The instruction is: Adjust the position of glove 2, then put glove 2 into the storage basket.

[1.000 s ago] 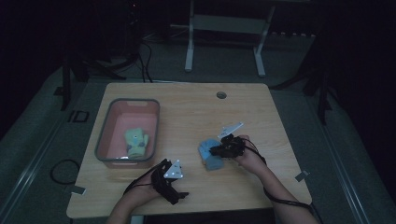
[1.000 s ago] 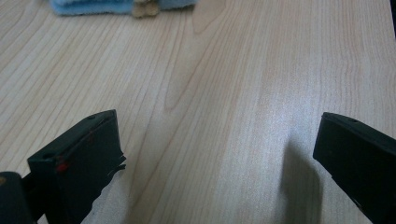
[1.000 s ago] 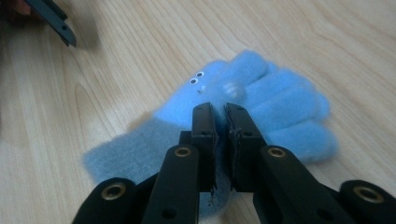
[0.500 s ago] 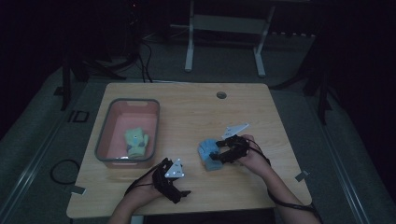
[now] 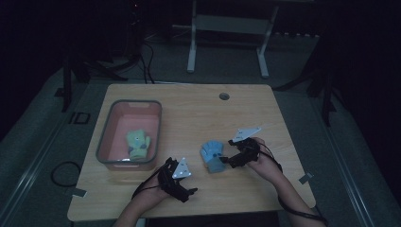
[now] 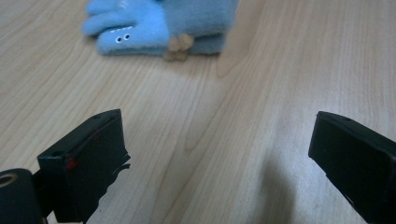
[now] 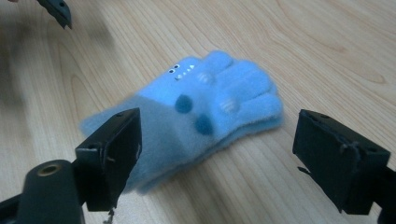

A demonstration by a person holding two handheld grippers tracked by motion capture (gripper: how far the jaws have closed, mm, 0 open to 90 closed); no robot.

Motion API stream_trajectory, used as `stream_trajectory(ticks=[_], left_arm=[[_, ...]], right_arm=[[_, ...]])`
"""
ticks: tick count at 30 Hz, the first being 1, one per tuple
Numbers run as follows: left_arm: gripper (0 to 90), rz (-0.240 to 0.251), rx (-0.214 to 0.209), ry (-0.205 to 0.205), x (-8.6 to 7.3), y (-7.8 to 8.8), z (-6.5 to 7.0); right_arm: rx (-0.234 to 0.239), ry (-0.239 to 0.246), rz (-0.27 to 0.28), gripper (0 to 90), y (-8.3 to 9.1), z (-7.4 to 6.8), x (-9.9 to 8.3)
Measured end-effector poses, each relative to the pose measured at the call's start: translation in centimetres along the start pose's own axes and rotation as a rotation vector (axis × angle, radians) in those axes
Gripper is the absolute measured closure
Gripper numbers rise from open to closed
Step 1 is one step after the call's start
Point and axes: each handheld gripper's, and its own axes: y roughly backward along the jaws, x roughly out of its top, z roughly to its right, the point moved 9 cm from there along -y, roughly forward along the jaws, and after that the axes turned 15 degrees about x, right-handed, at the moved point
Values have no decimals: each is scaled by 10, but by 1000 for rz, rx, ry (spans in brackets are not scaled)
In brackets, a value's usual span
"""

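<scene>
Two spread jaws of right gripper (image 7: 215, 154) flanking fuzzy light-blue fleece glove (image 7: 205, 109) on pale wooden worktop (image 5: 198, 118). Left gripper (image 6: 219, 158) likewise spread, empty. Probably pre-grasp; next, closing squarely on the cuff.

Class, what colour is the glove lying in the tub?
The glove in the tub is light green; the high view shows it best.

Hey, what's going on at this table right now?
A person works at a wooden table with a gripper in each hand. The right gripper, jaws open, is at a blue glove lying flat, not yet gripping it. The left gripper rests open nearby. A green glove lies in the pink bin.
</scene>
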Motion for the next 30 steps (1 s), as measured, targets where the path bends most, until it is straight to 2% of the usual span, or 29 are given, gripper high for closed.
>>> stream_trajectory(ticks=[3, 6, 7, 9, 12, 13, 14, 16, 17, 19, 20, 22, 23, 24, 26, 27, 28, 30], left_arm=[[42, 1, 4, 7, 3, 0, 0], [42, 8, 10, -3, 7, -1, 2], [42, 18, 3, -18, 11, -1, 4], [42, 26, 3, -18, 13, -1, 5], [45, 51, 0, -26, 19, -1, 6], [59, 72, -4, -32, 23, -1, 8], [60, 72, -4, -32, 23, -1, 8], [76, 85, -16, -45, 26, -1, 11], [75, 82, -13, -58, 28, -2, 12], [75, 81, -20, -61, 28, -2, 13], [75, 79, -17, -61, 30, -3, 13], [76, 83, -25, -66, 36, -5, 15], [77, 83, -25, -66, 36, -5, 15], [86, 92, -33, -75, 41, -7, 16], [130, 109, -40, -89, 49, -9, 16], [146, 109, -40, -89, 49, -9, 16], [148, 124, -41, -106, 56, -13, 17], [174, 131, -43, -111, 59, -15, 18]], right_arm=[[27, -5, 26, 149, 2, -4, 1], [31, -2, 34, 149, 4, -6, 1], [24, -1, 53, 148, 7, -6, 4], [27, 2, 64, 148, 9, -6, 5], [43, -28, 70, 146, 15, -7, 7], [76, -67, 89, 142, 17, -9, 9], [93, -100, 91, 136, 17, -10, 10], [101, -112, 97, 124, 17, -10, 11], [124, -120, 108, 124, 17, -13, 12], [95, -106, 98, 144, 15, -10, 12], [95, -106, 98, 144, 15, -10, 12], [76, -87, 95, 223, 15, -6, 14], [76, -87, 95, 223, 15, -6, 14], [69, -77, 101, 294, 16, -2, 18], [59, -75, 101, 359, 15, 3, 21], [59, -75, 101, 359, 15, 3, 21], [43, -79, 104, 379, 15, 9, 25], [26, -83, 95, 379, 11, 16, 28]])
